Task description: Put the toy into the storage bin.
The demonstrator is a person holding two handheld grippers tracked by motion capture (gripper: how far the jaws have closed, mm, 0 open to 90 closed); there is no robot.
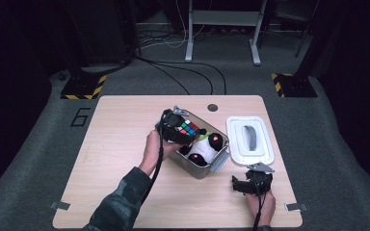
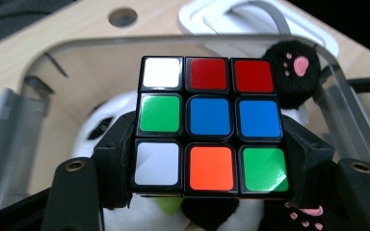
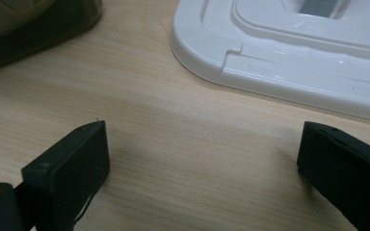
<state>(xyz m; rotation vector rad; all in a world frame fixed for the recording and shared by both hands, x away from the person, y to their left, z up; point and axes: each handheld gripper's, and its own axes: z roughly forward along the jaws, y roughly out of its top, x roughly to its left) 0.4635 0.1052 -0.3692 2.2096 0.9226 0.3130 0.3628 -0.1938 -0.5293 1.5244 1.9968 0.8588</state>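
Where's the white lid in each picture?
High view: the white lid lies flat on the table, right of the clear box.
Left gripper view: top middle, behind the box.
Right gripper view: upper right, ahead of the open jaws.
Shared landmark: the clear box beside it.

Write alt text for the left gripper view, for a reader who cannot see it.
The left gripper clamps a scrambled puzzle cube between its black jaws, above an open clear plastic bin. A black-and-white plush panda lies in the bin beneath the cube, and a white lid rests on the wooden table beyond.
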